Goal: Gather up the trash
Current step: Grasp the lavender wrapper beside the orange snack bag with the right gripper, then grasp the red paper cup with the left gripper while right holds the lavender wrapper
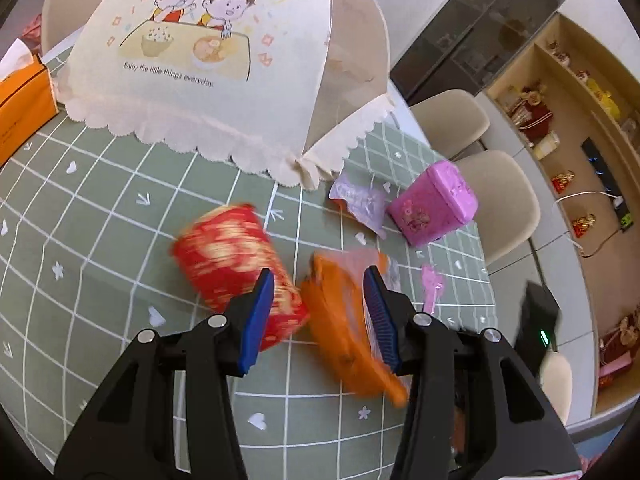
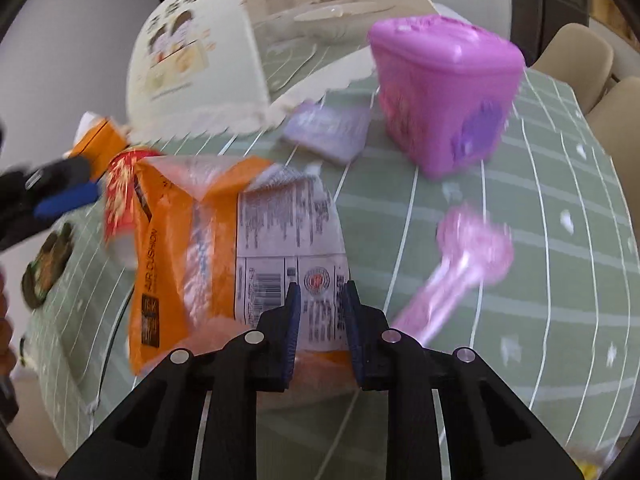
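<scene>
From the left wrist camera, the left gripper (image 1: 320, 316) hangs over the green grid tablecloth (image 1: 100, 208) with its blue fingers (image 1: 258, 320) spread wide and nothing between them touching either pad. Under the gap lies an orange snack bag (image 1: 340, 332), blurred. A red paper cup (image 1: 236, 268) lies on its side just left of the bag, partly behind the left finger. The spread reads as a readiness to take either the cup or the bag. Further off, a lilac wrapper (image 1: 360, 200) lies flat beside a pink lidded box (image 1: 434, 208), and a pink plastic scoop (image 1: 432, 286) rests near the table's edge. A mesh food cover (image 1: 224, 60) printed with two children stands behind, and an orange tissue box (image 1: 20, 96) sits at the far left.

From the right wrist camera, the right gripper (image 2: 320, 320) has its fingers (image 2: 292, 320) drawn close on the lower edge of the orange snack bag (image 2: 200, 240), whose printed white label faces the lens. The bag stands up from the tablecloth (image 2: 540, 280), which suggests it is pinched and lifted; the exact contact is hidden by the film. Holding it by one edge would let the bag hang open as a receptacle, I judge. The red cup (image 2: 124, 184) shows behind the bag's left side, with the left gripper (image 2: 60, 196) beyond. The pink scoop (image 2: 460, 264), lilac wrapper (image 2: 328, 132) and pink box (image 2: 444, 92) remain loose on the cloth, uncollected.
</scene>
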### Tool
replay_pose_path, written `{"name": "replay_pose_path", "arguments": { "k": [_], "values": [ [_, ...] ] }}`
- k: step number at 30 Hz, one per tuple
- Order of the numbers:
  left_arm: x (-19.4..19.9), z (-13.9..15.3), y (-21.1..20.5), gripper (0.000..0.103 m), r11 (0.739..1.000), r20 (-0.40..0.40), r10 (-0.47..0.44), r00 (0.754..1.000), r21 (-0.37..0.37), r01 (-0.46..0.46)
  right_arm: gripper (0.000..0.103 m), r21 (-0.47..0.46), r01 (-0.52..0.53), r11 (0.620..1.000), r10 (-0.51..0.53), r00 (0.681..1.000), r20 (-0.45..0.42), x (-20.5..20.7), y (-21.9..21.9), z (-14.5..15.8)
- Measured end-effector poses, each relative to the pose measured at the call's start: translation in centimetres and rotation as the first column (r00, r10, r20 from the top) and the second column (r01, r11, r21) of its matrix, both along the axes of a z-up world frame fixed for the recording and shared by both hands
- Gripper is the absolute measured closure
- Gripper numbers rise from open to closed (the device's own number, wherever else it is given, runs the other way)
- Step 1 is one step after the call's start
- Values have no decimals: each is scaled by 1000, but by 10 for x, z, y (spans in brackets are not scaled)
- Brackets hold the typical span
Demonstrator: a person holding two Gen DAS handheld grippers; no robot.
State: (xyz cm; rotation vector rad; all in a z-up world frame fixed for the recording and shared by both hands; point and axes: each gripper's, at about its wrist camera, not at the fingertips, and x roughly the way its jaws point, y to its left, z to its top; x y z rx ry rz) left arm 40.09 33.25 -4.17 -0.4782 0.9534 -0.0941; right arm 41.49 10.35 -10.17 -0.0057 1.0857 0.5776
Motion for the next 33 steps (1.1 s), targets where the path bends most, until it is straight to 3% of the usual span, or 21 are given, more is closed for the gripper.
{"name": "replay_pose_path", "arguments": {
  "k": [8, 12, 13, 15, 20, 23, 26, 27, 30, 33],
  "values": [
    [0, -4, -36, 59, 998, -40, 12, 999, 67, -9, 81, 32, -28, 999, 29, 999, -28, -15, -21, 1],
    [-8, 6, -32, 59, 994, -10, 49, 999, 100, -47, 78, 83, -55, 995, 47, 994, 96, 0, -28, 23],
    [-9, 8, -29, 59, 992, -6, 64, 998, 106, -63, 67, 84, -69, 994, 59, 990, 125, 8, -22, 27],
    [-12, 12, -19, 59, 989, -2, 109, 994, 101, -109, 61, 78, -119, 990, 99, 971, 216, 24, -9, 38],
    [-24, 13, 11, 59, 978, -12, 203, 979, 48, -202, 61, -80, -236, 968, 249, 916, 316, 61, 45, 38],
    [-32, 11, 26, 59, 973, -14, 229, 973, 46, -228, 61, -201, -302, 932, 354, 880, 318, 75, 82, 21],
    [-37, 5, 37, 59, 970, -27, 241, 970, 25, -240, 61, -294, -317, 902, 400, 868, 293, 86, 104, 3],
    [-38, 2, 41, 59, 970, -36, 243, 969, 15, -242, 63, -301, -312, 901, 400, 868, 295, 92, 109, 0],
    [-34, -5, 46, 59, 970, -58, 243, 968, -12, -245, 93, -309, -269, 912, 357, 892, 277, 104, 110, -2],
    [-21, -10, 44, 59, 963, -78, 265, 961, -21, -268, 98, -253, -237, 938, 307, 906, 291, 98, 90, 15]
  ]
}}
